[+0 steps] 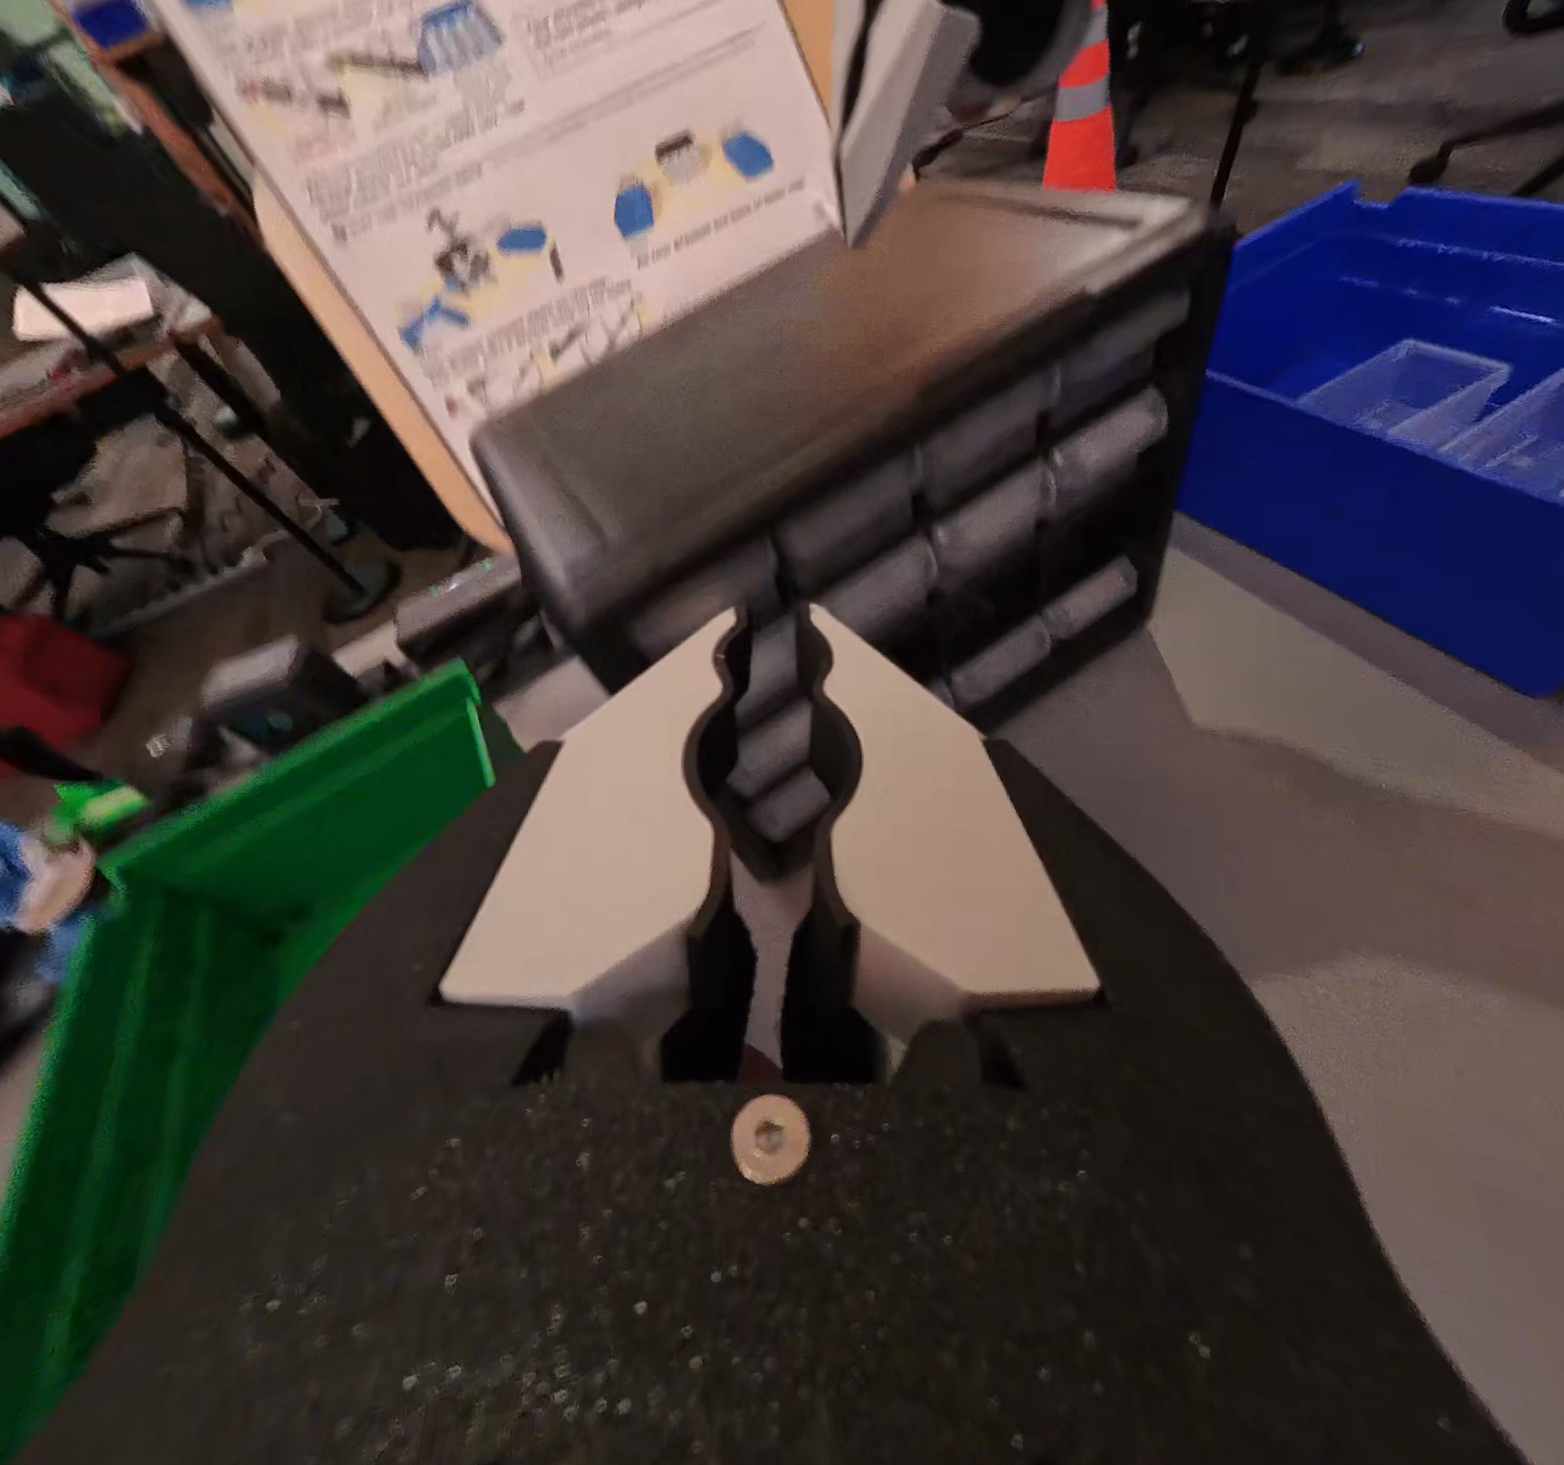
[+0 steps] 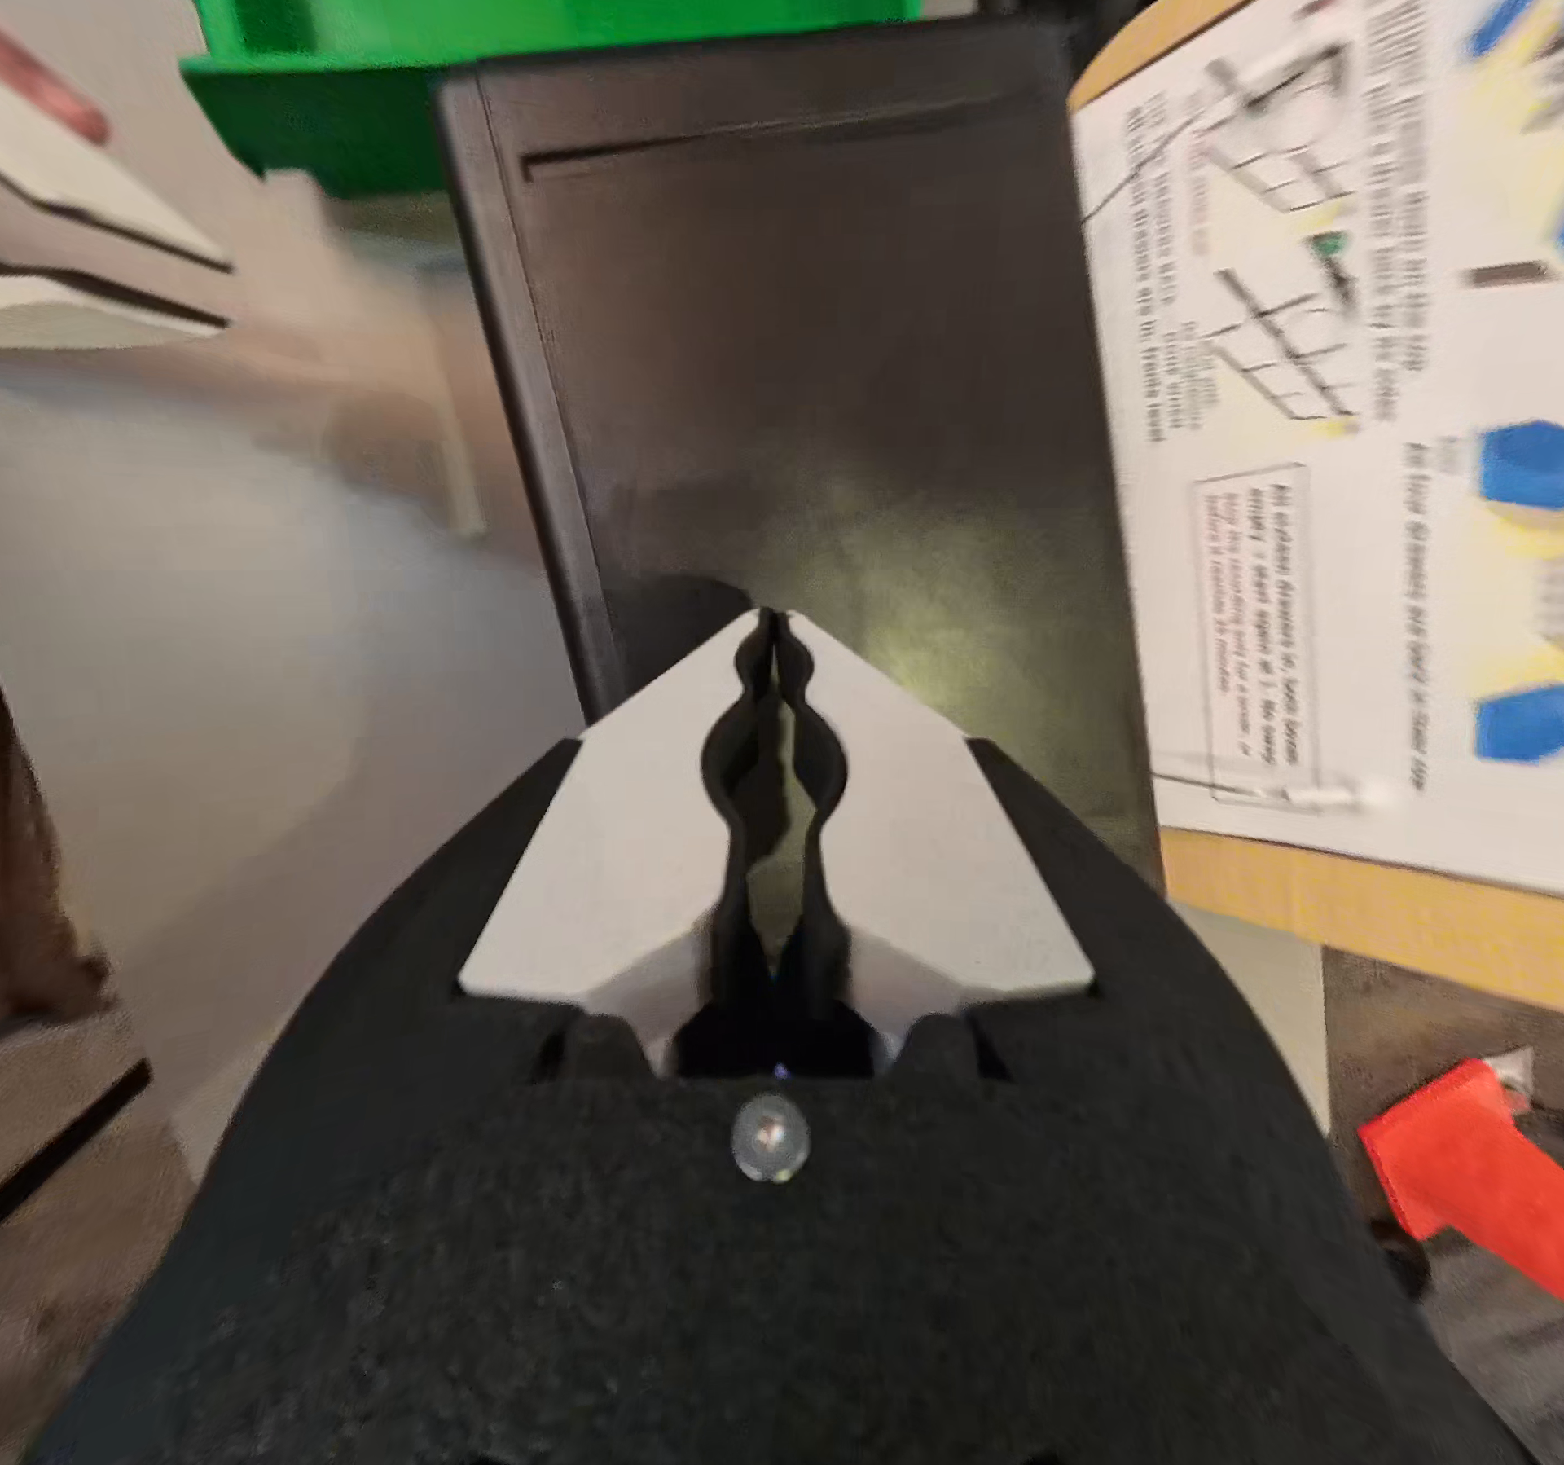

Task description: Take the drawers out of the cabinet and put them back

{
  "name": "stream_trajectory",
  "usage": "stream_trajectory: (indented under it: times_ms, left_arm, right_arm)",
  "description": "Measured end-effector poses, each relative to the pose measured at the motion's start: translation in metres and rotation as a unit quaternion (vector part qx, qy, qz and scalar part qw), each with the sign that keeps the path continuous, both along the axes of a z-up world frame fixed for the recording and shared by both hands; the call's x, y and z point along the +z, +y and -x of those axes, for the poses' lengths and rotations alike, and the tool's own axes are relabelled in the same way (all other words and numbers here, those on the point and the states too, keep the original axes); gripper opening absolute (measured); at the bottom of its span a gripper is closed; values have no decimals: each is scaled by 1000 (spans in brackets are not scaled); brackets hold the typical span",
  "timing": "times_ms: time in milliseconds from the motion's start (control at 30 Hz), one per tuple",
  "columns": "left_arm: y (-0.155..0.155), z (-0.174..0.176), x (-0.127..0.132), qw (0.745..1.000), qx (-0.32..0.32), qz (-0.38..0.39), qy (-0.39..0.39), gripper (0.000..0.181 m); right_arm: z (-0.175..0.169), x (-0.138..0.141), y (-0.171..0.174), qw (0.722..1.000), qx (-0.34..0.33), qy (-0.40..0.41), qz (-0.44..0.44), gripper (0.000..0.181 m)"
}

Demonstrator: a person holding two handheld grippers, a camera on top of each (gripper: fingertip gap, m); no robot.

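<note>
A black cabinet with several grey see-through drawers stands on a grey table; a few of its slots look dark. My left gripper is at the front of the left drawer column. Its jaws stand a narrow gap apart and seem closed on a drawer handle. My right gripper is shut and empty, with its tips over the cabinet's top. Its white finger shows in the left wrist view at the cabinet's far corner.
A blue bin to the right of the cabinet holds clear drawers. A green bin stands on the cabinet's other side and also shows in the right wrist view. A printed board leans behind the cabinet. An orange cone stands on the floor beyond.
</note>
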State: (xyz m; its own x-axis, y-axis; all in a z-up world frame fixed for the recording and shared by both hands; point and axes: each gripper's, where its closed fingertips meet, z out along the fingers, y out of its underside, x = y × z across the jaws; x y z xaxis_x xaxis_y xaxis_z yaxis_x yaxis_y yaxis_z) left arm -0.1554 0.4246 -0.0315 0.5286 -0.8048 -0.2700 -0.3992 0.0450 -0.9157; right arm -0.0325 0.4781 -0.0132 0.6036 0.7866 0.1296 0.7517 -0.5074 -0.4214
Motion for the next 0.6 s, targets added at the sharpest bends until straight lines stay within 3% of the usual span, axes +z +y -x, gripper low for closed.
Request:
stream_trajectory:
  times_ms: [33, 167, 400, 533, 600]
  left_arm:
    - [-7, 11, -16, 1000, 3, 17, -10, 8]
    - [-22, 29, -75, 994, 34, 90, -51, 17]
    - [2, 1, -125, 964, 96, 191, -156, 29]
    - [4, -22, -126, 904, 78, 294, -301, 35]
    - [9, -26, -120, 850, 71, 344, -391, 39]
  right_arm:
    - [5, -8, 3, 999, 5, -19, 27, 0]
    - [15, -22, 14, 993, 11, -72, 95, 0]
    - [17, -23, 20, 985, -6, -88, 147, 0]
    - [16, -23, 19, 980, -28, -102, 167, 0]
    - [16, -23, 19, 980, -22, -118, 159, 0]
